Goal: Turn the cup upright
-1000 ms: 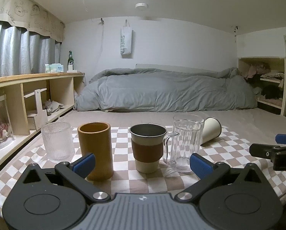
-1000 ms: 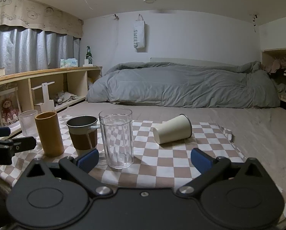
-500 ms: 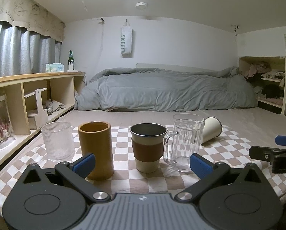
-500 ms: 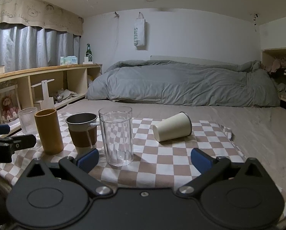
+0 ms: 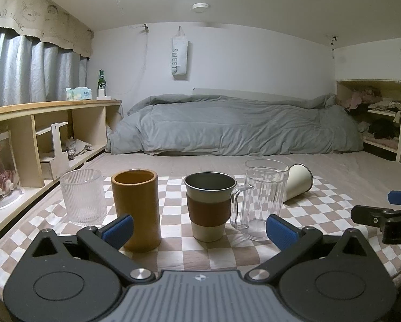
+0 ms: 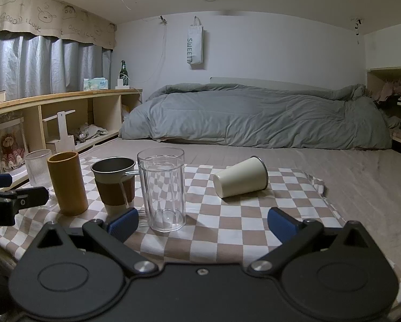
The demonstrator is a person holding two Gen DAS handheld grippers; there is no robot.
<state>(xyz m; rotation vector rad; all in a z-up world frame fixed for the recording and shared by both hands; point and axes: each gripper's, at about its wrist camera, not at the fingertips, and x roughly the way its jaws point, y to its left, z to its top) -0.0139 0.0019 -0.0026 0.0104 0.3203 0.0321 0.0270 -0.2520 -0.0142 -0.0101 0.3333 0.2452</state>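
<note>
A cream cup (image 6: pixel 240 178) lies on its side on the checked cloth (image 6: pixel 227 230), its mouth to the right and away. In the left wrist view the cream cup (image 5: pixel 298 181) shows partly behind the clear glass mug (image 5: pixel 262 198). My right gripper (image 6: pixel 203 222) is open and empty, low over the cloth, short of the cup. My left gripper (image 5: pixel 199 228) is open and empty in front of the row of upright cups. The right gripper's fingers (image 5: pixel 383 212) show at the left wrist view's right edge.
Upright in a row on the cloth: ribbed glass (image 5: pixel 82 196), ochre tumbler (image 5: pixel 136 206), metal cup with brown sleeve (image 5: pixel 208 204), clear mug (image 6: pixel 162 187). Wooden shelves (image 5: pixel 39 134) run along the left. A grey duvet (image 5: pixel 227 128) lies behind on the bed.
The right gripper has drifted slightly; the cups sit a touch lower and closer in its view. The left gripper is almost still. No cup has moved.
</note>
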